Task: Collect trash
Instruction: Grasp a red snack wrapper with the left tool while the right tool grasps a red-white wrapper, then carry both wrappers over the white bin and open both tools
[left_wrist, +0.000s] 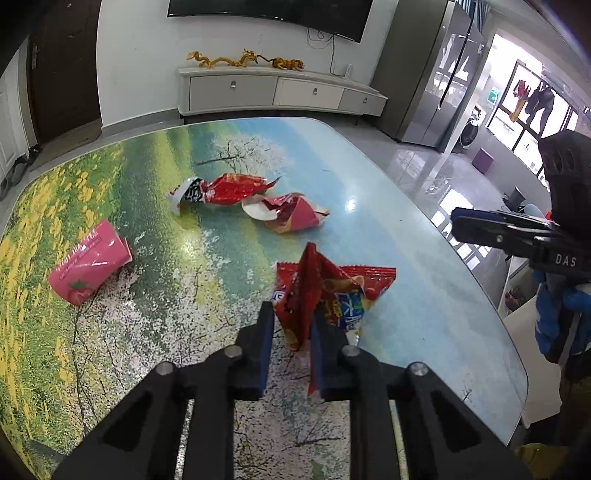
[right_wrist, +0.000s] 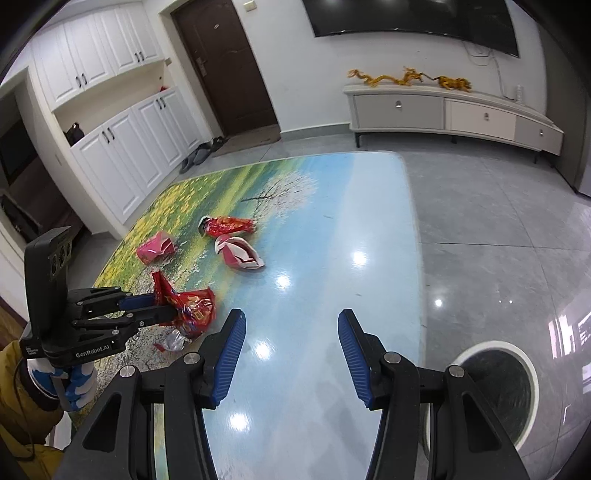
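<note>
Glossy tabletop (left_wrist: 388, 229) printed with a meadow and blossoming trees fills both views, with a white drawer cabinet (right_wrist: 454, 110) by the far wall. On it, the left gripper (left_wrist: 291, 325) is clenched on a crumpled red foil snack bag (left_wrist: 325, 291), raised on edge. Farther back lie a pink carton (left_wrist: 88, 264), a red-and-white crumpled wrapper (left_wrist: 221, 190) and a torn red paper packet (left_wrist: 291, 216). Off to the side, the right gripper (right_wrist: 291, 332) hovers released above bare tabletop, near a round white-rimmed bin (right_wrist: 506, 387) on the floor.
</note>
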